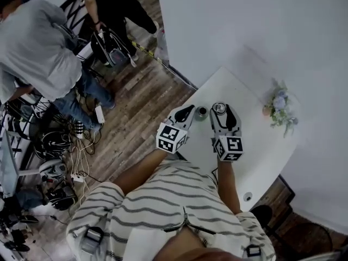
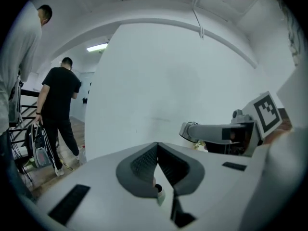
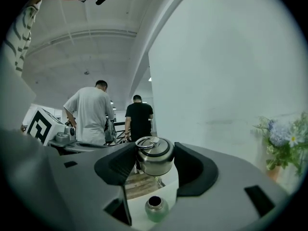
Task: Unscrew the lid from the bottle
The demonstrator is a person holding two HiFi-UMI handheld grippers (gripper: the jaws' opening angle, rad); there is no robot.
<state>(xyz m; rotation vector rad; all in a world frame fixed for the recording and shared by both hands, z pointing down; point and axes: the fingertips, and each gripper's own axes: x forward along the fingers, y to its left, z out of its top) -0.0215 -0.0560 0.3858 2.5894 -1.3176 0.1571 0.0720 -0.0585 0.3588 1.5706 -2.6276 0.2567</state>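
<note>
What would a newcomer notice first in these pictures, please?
The steel lid stands out, clamped in the right tongs above the open green bottle on the white table. Beside them the left tongs are shut on nothing, and pale flowers stand at the table's right edge.

Bottle: open, upright on table, near its left edge.
Lid: in right gripper, over table.
Flowers: table's right edge.

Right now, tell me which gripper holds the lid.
The right gripper: its jaws clamp the metal lid above the open bottle. The left gripper is shut with nothing between its jaws.
</note>
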